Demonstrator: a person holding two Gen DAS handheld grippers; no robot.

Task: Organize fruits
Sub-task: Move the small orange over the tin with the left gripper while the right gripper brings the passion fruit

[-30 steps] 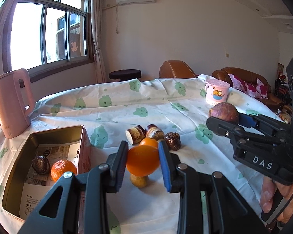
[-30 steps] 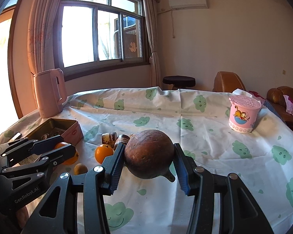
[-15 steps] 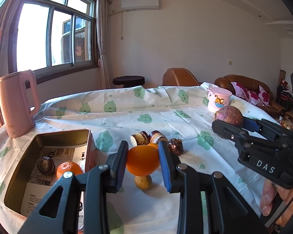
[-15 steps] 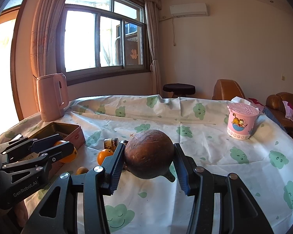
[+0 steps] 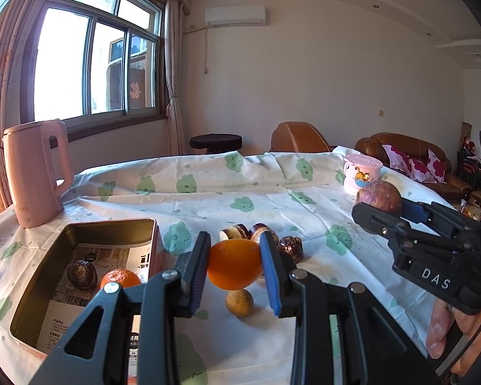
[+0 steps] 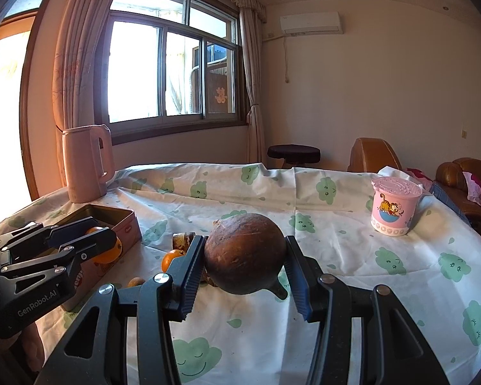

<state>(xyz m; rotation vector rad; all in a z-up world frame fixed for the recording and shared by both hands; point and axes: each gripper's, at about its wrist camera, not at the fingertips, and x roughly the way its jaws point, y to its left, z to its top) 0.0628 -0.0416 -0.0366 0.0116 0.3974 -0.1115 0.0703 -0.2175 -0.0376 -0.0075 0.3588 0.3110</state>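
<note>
Two hand-held grippers hover over a table draped in a white tablecloth [image 5: 208,199] printed with green clouds. At lower centre of the left wrist view, the left gripper [image 5: 235,268] pinches an orange [image 5: 234,263] between its blue pads, above a small yellowish fruit [image 5: 239,302] lying on the cloth. At lower left, an open metal tin [image 5: 32,292] holds another orange [image 5: 120,280] and a dark brown fruit [image 5: 81,274] on printed paper. More dark brown fruits [image 5: 291,248] cluster just behind the held orange. At lower centre of the right wrist view, the right gripper [image 6: 245,264] clamps a round brown fruit [image 6: 244,261]. A pink kettle [image 5: 35,173] stands at left, a pink cartoon cup [image 6: 394,207] at right.
</note>
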